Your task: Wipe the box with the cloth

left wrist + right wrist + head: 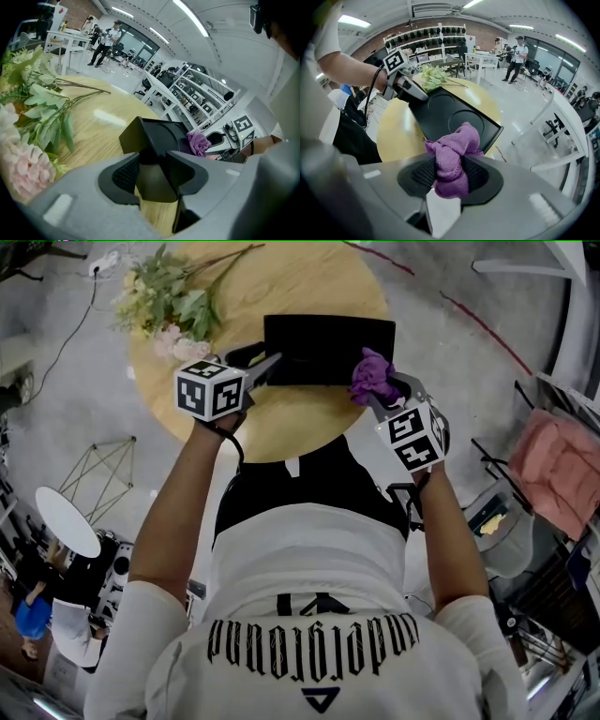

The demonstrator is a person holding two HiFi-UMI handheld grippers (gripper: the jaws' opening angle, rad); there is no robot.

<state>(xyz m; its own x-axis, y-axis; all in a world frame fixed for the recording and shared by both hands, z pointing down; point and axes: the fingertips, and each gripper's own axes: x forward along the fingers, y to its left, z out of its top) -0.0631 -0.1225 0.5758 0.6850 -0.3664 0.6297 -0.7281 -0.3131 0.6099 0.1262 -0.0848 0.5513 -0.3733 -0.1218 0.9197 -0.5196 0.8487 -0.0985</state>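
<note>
Right gripper view shows the right gripper (449, 174) pinching the soft, limp cloth (452, 152) mid-bunch, while the left gripper (152, 169) clamps the stiff, probably light box (438, 111) at its corner.

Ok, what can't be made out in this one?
- Head view: whether the cloth touches the box; the bunched cloth and the right gripper cover that corner.
- Right gripper view: the box surface beneath the cloth, hidden by the cloth itself.
- Left gripper view: the flowers run off the left edge; the tongs of the left gripper cover part of the box's near corner.
</note>
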